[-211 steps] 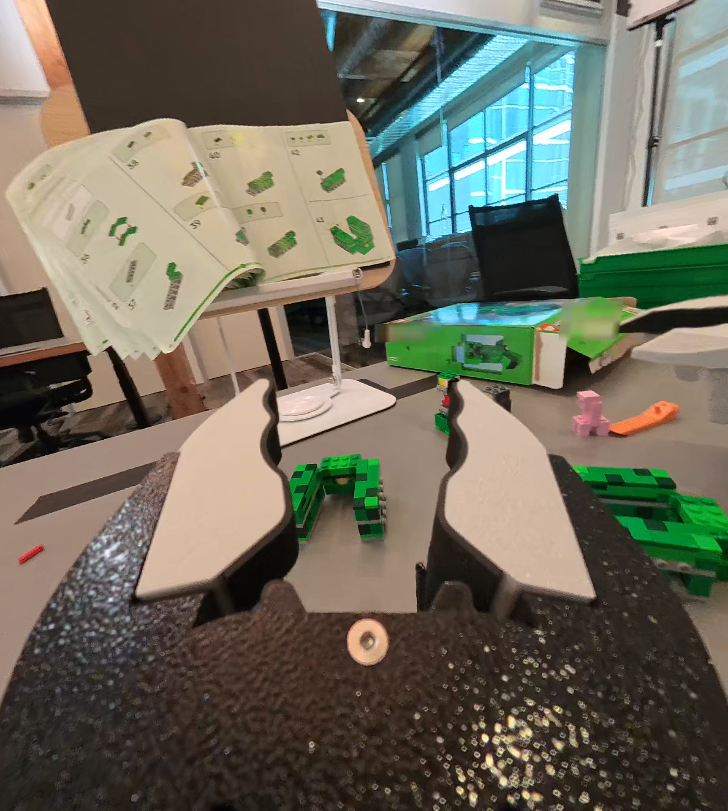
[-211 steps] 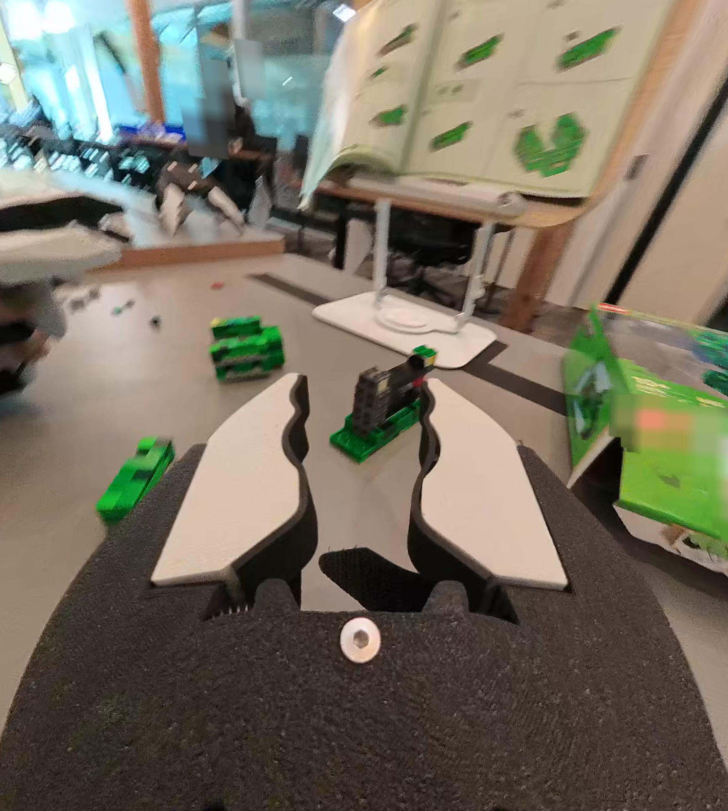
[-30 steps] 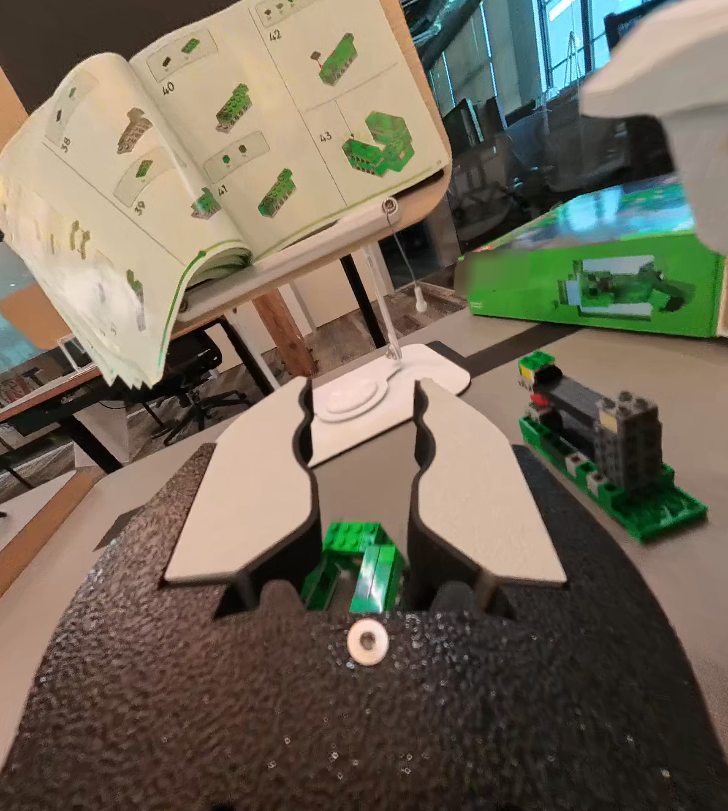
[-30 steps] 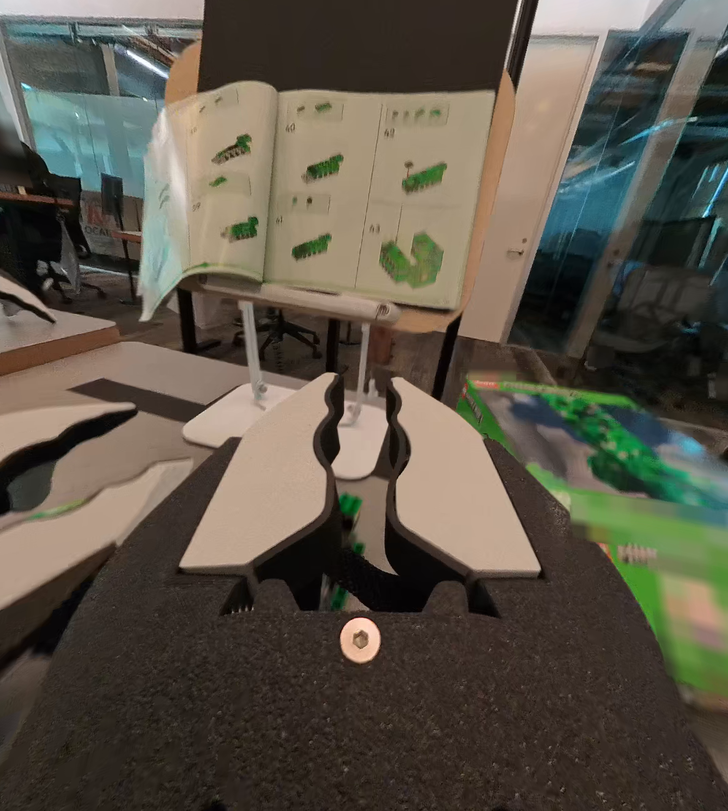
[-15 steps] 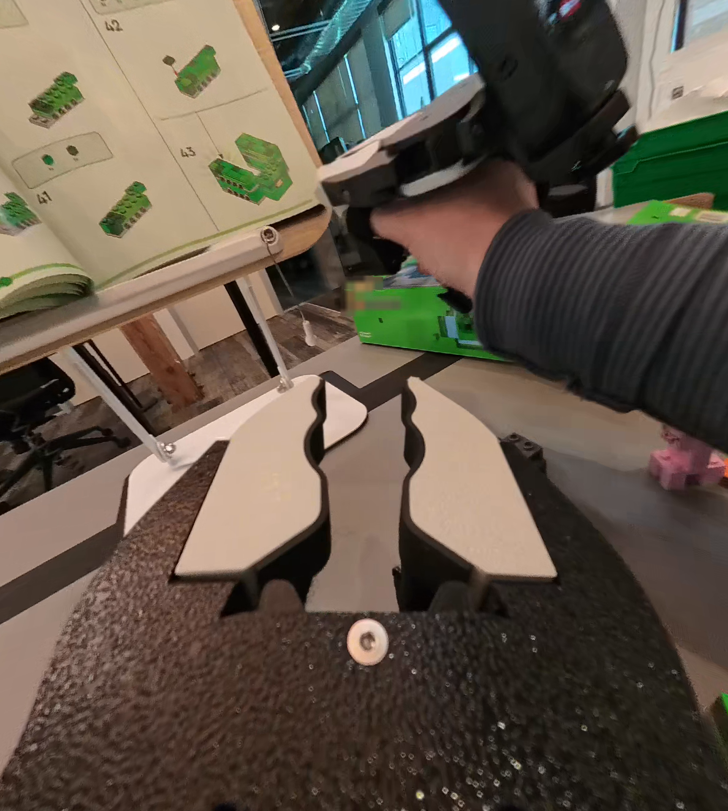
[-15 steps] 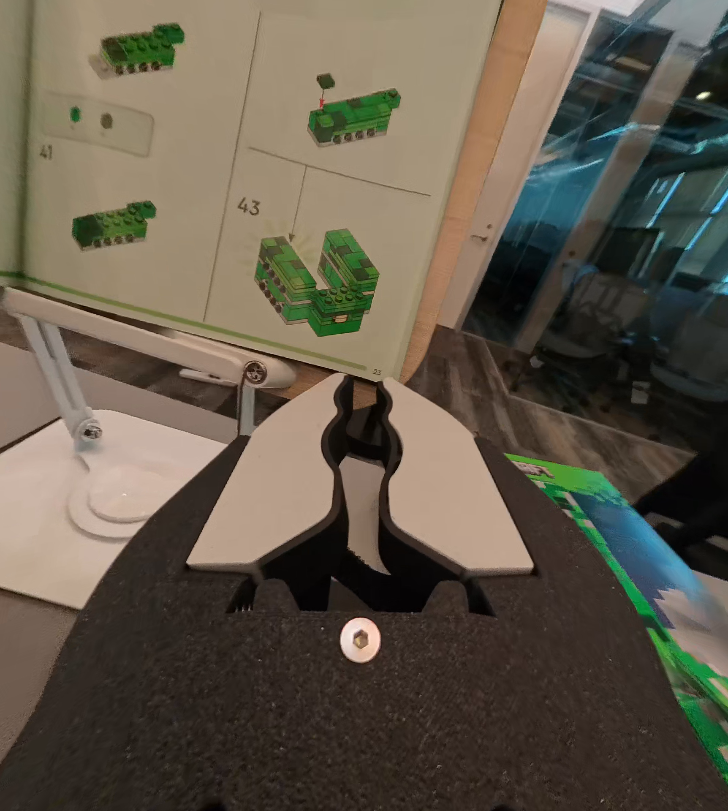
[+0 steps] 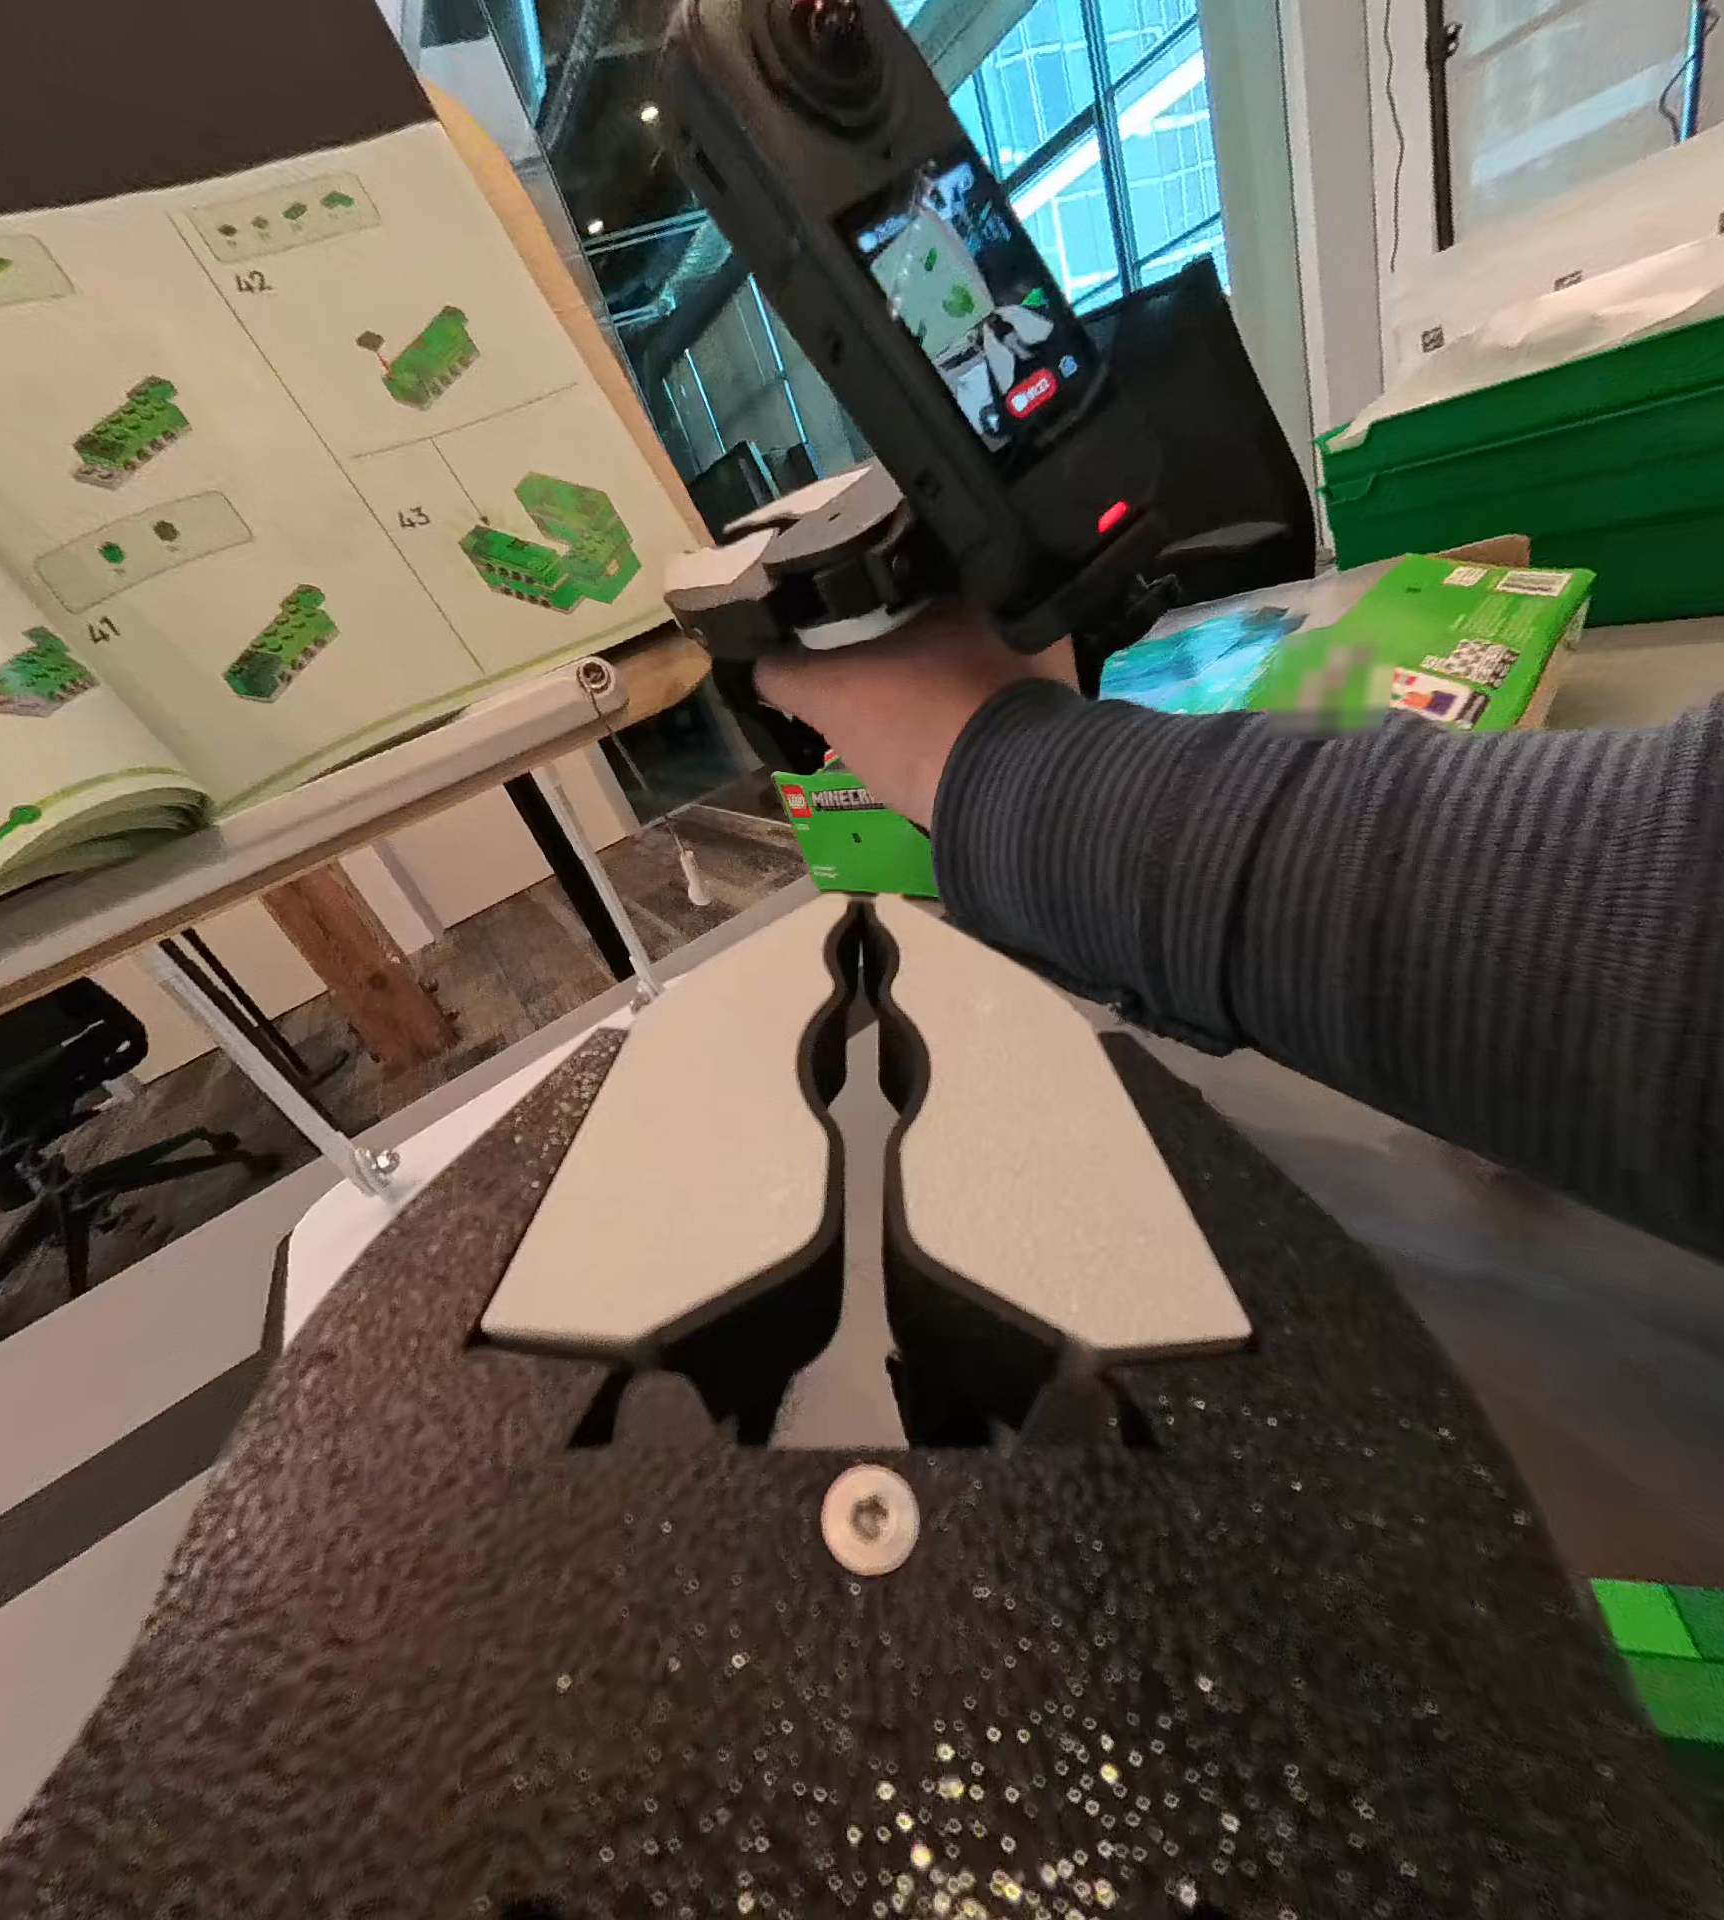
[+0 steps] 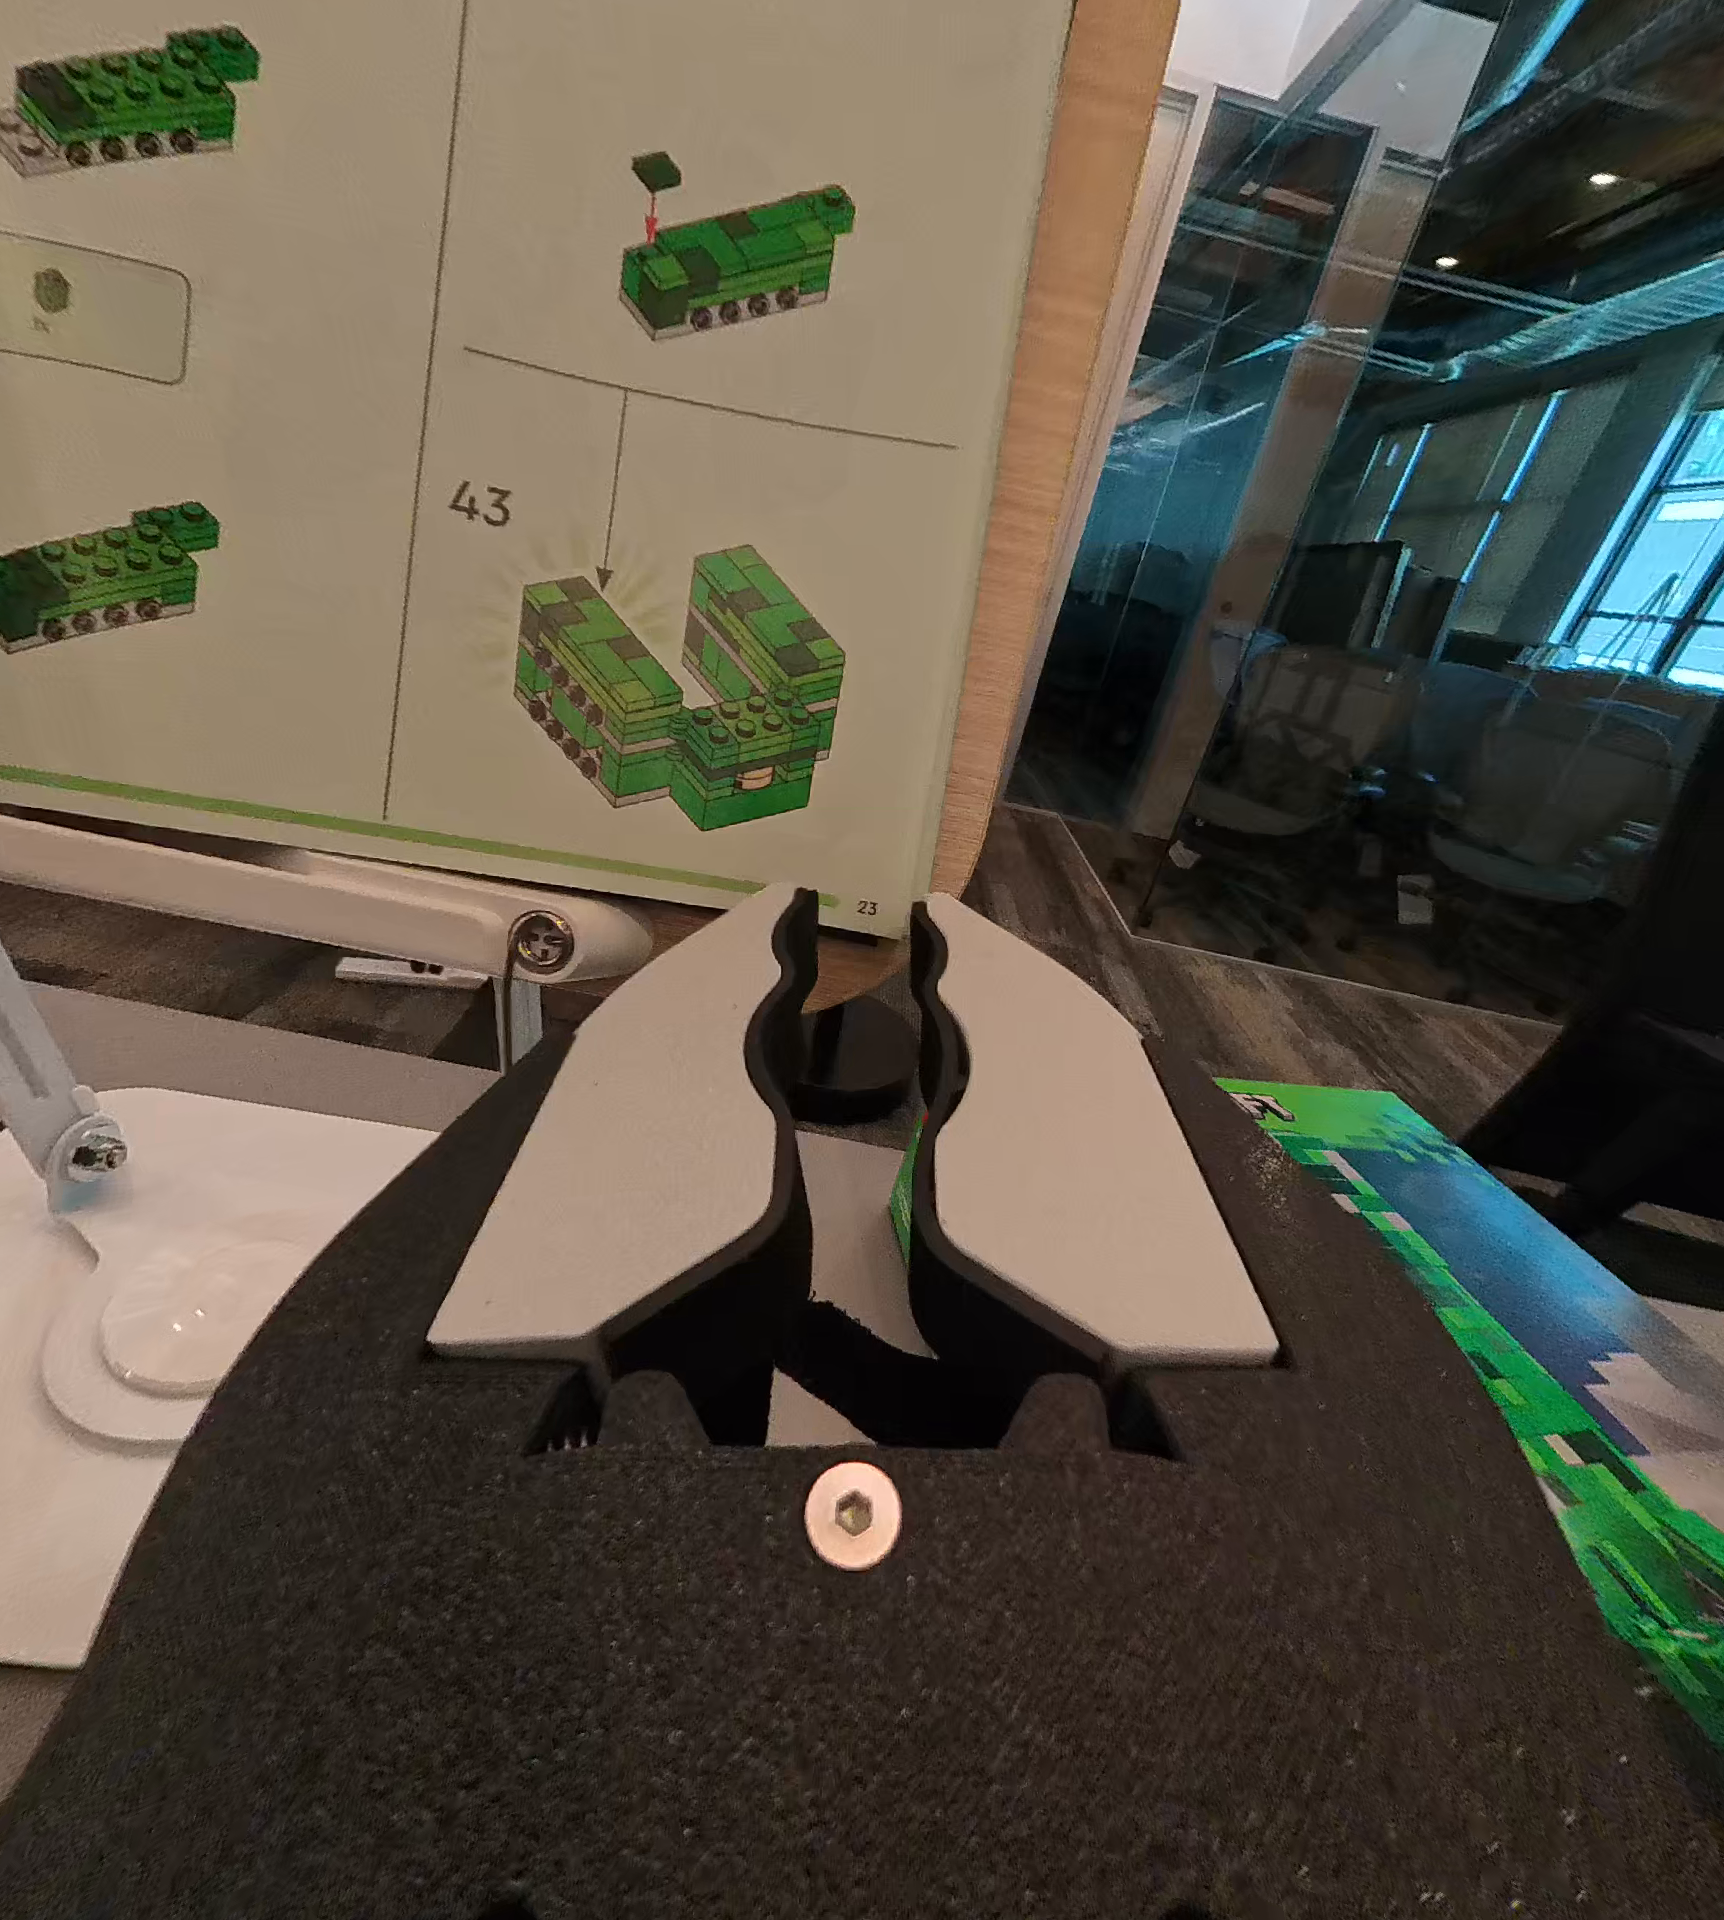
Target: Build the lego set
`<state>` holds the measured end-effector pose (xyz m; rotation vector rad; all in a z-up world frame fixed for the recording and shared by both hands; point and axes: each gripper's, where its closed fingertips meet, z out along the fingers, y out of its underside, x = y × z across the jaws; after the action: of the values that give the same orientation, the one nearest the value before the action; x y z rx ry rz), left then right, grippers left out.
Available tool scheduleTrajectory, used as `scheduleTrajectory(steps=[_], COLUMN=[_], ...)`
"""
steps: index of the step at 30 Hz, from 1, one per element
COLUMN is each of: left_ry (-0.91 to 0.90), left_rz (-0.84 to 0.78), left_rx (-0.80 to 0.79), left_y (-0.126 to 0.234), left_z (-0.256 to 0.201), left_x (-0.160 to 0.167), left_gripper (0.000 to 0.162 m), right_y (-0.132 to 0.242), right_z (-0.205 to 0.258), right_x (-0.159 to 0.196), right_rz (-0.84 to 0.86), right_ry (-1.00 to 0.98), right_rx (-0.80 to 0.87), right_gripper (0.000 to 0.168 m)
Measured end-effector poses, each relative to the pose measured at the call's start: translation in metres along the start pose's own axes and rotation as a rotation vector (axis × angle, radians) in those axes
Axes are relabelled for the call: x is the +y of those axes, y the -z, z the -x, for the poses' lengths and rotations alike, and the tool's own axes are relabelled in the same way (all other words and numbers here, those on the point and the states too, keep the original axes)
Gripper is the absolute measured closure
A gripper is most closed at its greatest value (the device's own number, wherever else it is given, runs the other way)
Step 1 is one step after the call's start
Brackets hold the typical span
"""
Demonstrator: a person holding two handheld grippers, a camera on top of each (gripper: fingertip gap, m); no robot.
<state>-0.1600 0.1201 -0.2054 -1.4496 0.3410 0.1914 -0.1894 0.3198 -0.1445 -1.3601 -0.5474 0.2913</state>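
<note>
Left gripper (image 7: 863, 920): tips pressed together, nothing between them, raised over the table (image 7: 58, 1382). Right gripper (image 8: 863, 914): fingers slightly apart, empty, pointed at the lower right corner of the booklet (image 8: 629, 436), just ahead on its stand (image 8: 245, 894). Box (image 8: 1523, 1340): right of the right gripper. Green build (image 7: 1715, 1673): low at the left gripper's right edge, blurred. Sleeve (image 7: 1357, 914): crosses ahead of the left gripper
</note>
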Motion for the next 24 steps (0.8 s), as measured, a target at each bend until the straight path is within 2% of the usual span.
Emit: scheduleTrajectory(steps=[6, 19, 24], left_ry=[0.006, 0.046, 0.047], left_rz=[0.007, 0.012, 0.014], left_rx=[-0.016, -0.015, -0.012], left_y=[0.0001, 0.0006, 0.0003], left_z=[0.0031, 0.0073, 0.0072], left_x=[0.0012, 0.003, 0.0035], left_gripper=[0.162, 0.162, 0.162], right_y=[0.0005, -0.0029, -0.0038], right_z=[-0.0043, -0.0049, -0.0031], right_x=[0.0049, 0.0067, 0.0045], right_rz=[0.014, 0.029, 0.039], right_ry=[-0.06, -0.052, -0.044], right_rx=[0.003, -0.003, -0.016], right_gripper=[0.156, 0.16, 0.168])
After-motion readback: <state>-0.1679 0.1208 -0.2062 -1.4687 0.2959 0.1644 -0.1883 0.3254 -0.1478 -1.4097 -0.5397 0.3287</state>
